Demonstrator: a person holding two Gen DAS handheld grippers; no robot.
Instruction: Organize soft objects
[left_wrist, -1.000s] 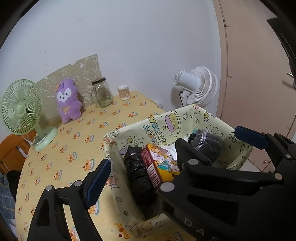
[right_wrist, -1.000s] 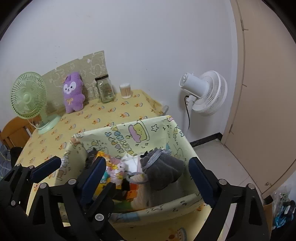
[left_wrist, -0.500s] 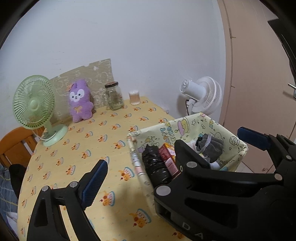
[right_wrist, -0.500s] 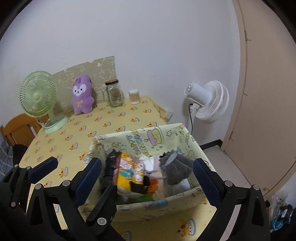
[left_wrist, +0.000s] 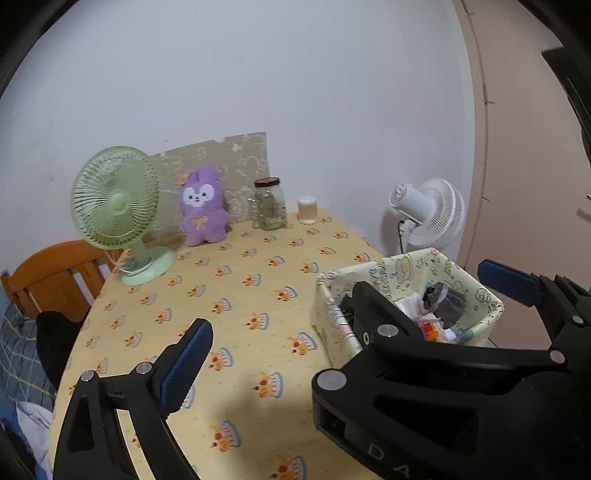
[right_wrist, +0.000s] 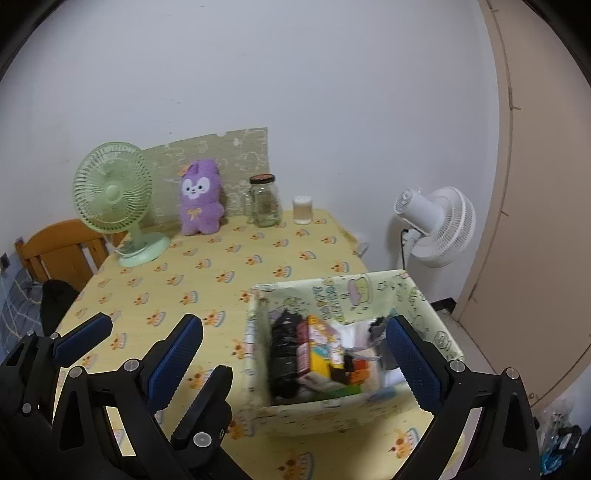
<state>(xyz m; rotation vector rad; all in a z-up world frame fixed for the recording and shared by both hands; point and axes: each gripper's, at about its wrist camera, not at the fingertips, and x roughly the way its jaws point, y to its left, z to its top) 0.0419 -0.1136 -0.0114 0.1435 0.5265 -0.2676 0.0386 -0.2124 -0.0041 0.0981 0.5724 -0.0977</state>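
Chair (right_wrist: 55, 247): orange wood, stood at the far left behind the desk (right_wrist: 229, 295).
Green fan (right_wrist: 112, 194): stood upright at the desk's back left.
Purple plush (right_wrist: 199, 197): sat upright against a patterned board (right_wrist: 236, 155), between the green fan and the glass jar (right_wrist: 264, 201).
Small cup (right_wrist: 303, 209): just right of the jar.
Left gripper (right_wrist: 129, 332): jaws had just been opening and stood wide, nothing between them, above bare cloth.
Fabric bin (right_wrist: 436, 321): on the desk's near right part, holding a black bundle (right_wrist: 282, 354), a colourful pack (right_wrist: 323, 349) and grey cloth (left_wrist: 448, 301).
Right gripper (right_wrist: 295, 365): jaws had just been opening and stood wide apart, straddling the bin in its own view, gripping nothing.
White fan (right_wrist: 436, 225): beyond the desk's right edge, by the wall.
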